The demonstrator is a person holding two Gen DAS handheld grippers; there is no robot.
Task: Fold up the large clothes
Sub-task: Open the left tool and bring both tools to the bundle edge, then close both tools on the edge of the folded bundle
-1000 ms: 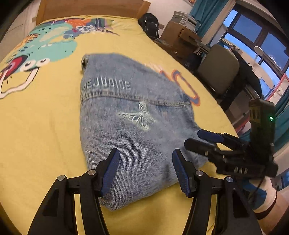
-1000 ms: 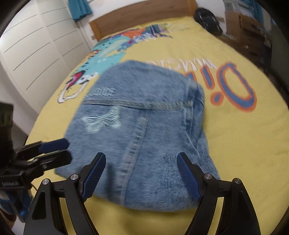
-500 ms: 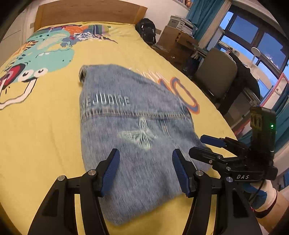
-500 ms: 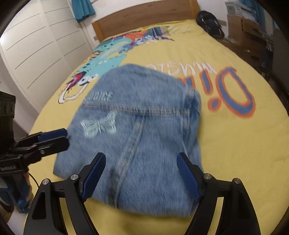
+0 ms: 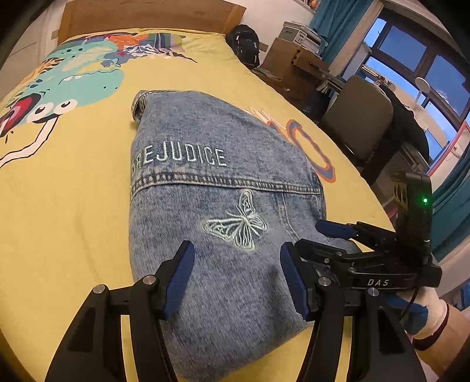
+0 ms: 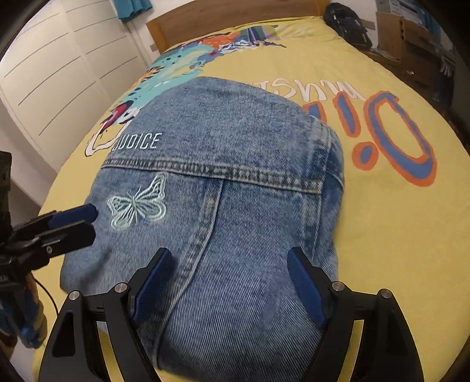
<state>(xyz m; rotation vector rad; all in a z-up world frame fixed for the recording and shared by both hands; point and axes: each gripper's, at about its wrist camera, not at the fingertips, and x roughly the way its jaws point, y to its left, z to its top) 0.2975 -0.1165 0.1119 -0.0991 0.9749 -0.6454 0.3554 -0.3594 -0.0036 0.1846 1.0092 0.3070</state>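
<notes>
A folded blue denim jacket (image 5: pixel 223 205) with PREJUDICE lettering and a stitched butterfly lies flat on the yellow printed bedspread (image 5: pixel 67 205). My left gripper (image 5: pixel 236 264) hovers open over the jacket's near edge, with nothing pinched between its blue pads. To its right, my right gripper (image 5: pixel 323 238) sits over the jacket's near right corner, held by a hand in a white and blue glove. In the right wrist view the jacket (image 6: pixel 249 191) fills the middle. There my right gripper (image 6: pixel 229 273) stands open over its near part, and the left gripper (image 6: pixel 76 223) is at the jacket's left edge.
A wooden headboard (image 5: pixel 147 14) closes the far end of the bed. A black backpack (image 5: pixel 243 44), cardboard boxes (image 5: pixel 288 58) and a grey chair (image 5: pixel 358 117) stand along the right side under a window. White wardrobe doors (image 6: pixel 53 73) line the left side.
Both grippers have come forward over the jacket's near edge, so it looks larger and lower in both views. Neither jaw width has changed. The jacket lies as before.
</notes>
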